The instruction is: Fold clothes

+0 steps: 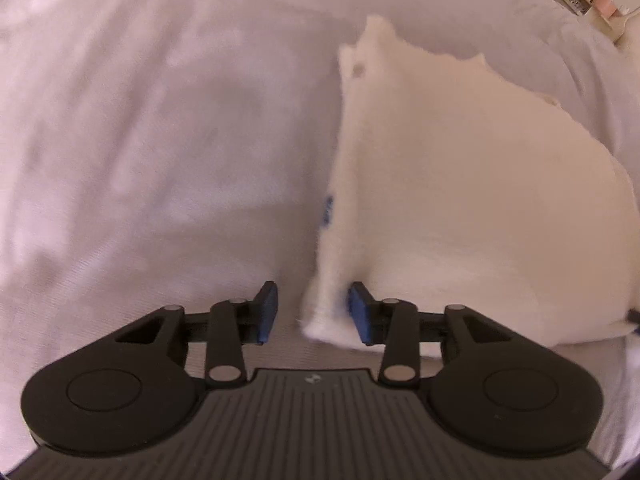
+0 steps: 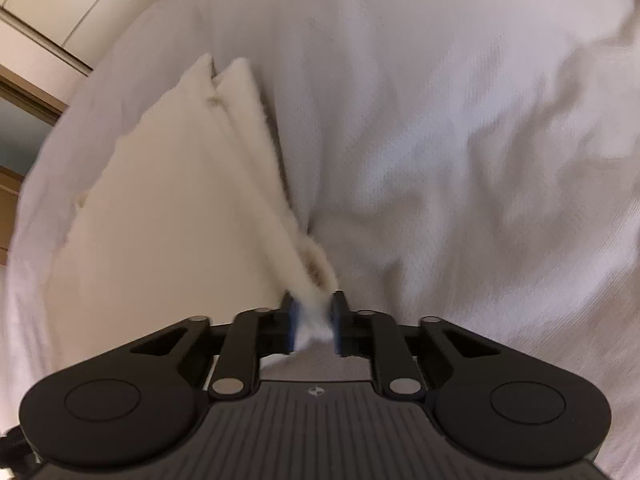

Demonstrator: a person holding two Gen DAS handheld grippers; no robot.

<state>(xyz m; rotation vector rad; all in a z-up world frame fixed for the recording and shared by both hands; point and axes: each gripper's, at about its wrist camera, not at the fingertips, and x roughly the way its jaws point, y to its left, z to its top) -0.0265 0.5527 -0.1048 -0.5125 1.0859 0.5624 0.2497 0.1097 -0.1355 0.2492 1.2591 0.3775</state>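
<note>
A: Any writing to read on it?

B: Only a small blue tag point(image 1: 327, 209) on the left edge of the cream fleece garment point(image 1: 460, 200); it's too blurred to read. There's also a small emblem on each gripper body, not legible.

A: How does the garment look?

B: Fuzzy, cream-white, folded over on itself, lying on a bed covered with a pale sheet point(image 1: 140, 140). A small round button shows near its far pointed corner in both views.

A: And the grippers?

B: The left gripper point(image 1: 312, 312) has its blue-padded fingers apart; the garment's near corner sits between them, against the right pad only, not pinched. The right gripper point(image 2: 314, 322) has its fingers clamped on a bunched corner of the garment point(image 2: 160, 220).

A: Anything else?

B: Cluttered shelving at the left view's top right corner; pale cabinet doors point(image 2: 60, 8) in the right view.
</note>
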